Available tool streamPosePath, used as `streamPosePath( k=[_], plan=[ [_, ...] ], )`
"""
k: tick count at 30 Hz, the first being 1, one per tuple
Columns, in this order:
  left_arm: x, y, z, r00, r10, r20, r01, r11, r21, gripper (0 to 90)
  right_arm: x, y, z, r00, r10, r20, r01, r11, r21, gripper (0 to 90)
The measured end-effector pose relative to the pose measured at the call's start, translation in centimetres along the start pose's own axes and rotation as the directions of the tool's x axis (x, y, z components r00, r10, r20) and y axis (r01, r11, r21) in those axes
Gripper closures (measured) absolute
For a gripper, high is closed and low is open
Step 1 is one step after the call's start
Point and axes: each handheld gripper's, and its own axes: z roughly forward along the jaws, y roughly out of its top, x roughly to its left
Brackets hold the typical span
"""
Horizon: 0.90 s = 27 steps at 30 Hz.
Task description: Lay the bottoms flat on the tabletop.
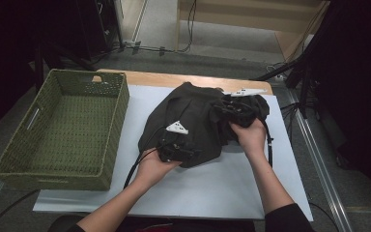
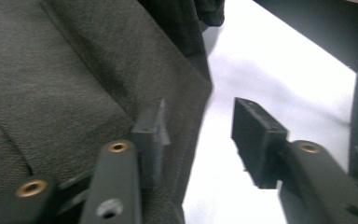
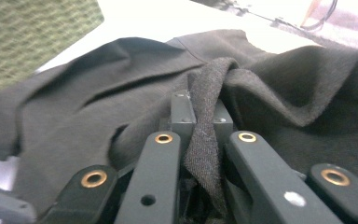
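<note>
Dark garment (image 1: pixel 193 121) crumpled mid-desk on white sheet (image 1: pixel 232 188), right of green woven basket (image 1: pixel 63 130). Right hand-held gripper (image 3: pixel 201 119) clamped on a bunched fold at the far right edge. Left hand-held gripper (image 2: pixel 198 135) at the near hem, jaws apart, pressing nothing, one over cloth, one over sheet.

Garment (image 1: pixel 193 116) on the table sheet (image 1: pixel 222 188), basket (image 1: pixel 63 130) to its left.

Dark brown-grey garment (image 1: pixel 193 116), green basket (image 1: pixel 63 130)
</note>
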Motion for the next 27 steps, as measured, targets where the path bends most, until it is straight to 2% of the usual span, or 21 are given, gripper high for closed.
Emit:
streamPosePath(
  k=[5,7,9,14,19,22,25,27],
  plan=[
    [0.3,-0.1,0.2,0.9999,0.001,-0.01,-0.001,0.9999,0.013,53.5,-0.9,-0.5,2.4,0.9997,0.019,0.018,-0.019,0.9993,0.032,83.6],
    [0.5,-0.1,0.3,0.9998,-0.003,-0.02,0.003,0.9999,0.017,48.7,-1.3,-0.7,3.2,0.9992,0.034,0.018,-0.035,0.9986,0.039,83.6],
    [0.7,-0.2,0.4,0.9998,-0.014,-0.017,0.014,0.9998,0.014,48.6,-1.4,-1.0,3.9,0.9988,0.035,0.033,-0.037,0.9984,0.043,83.5],
    [1.1,-0.2,0.7,0.9995,-0.022,-0.023,0.023,0.9995,0.023,45.4,-1.4,-1.4,5.5,0.9974,0.033,0.065,-0.037,0.9979,0.053,83.4],
    [1.4,-0.3,1.3,0.9989,-0.02,-0.043,0.021,0.9995,0.024,42.1,-1.5,-2.3,7.4,0.9958,0.058,0.071,-0.063,0.9954,0.072,83.4],
    [1.7,-0.5,1.8,0.9988,-0.025,-0.043,0.027,0.9988,0.04,39.9,-1.5,-2.7,7.8,0.9944,0.079,0.069,-0.084,0.9948,0.058,83.4],
    [1.8,-0.8,2.6,0.9961,0.013,-0.087,-0.007,0.9979,0.064,38.8,-1.4,-2.8,7.7,0.9949,0.07,0.072,-0.074,0.996,0.05,83.4],
    [2.1,-1.0,3.2,0.9949,0.003,-0.101,0.004,0.997,0.078,38.8,-1.4,-2.9,7.7,0.995,0.069,0.072,-0.072,0.9961,0.05,83.4]
  ],
)
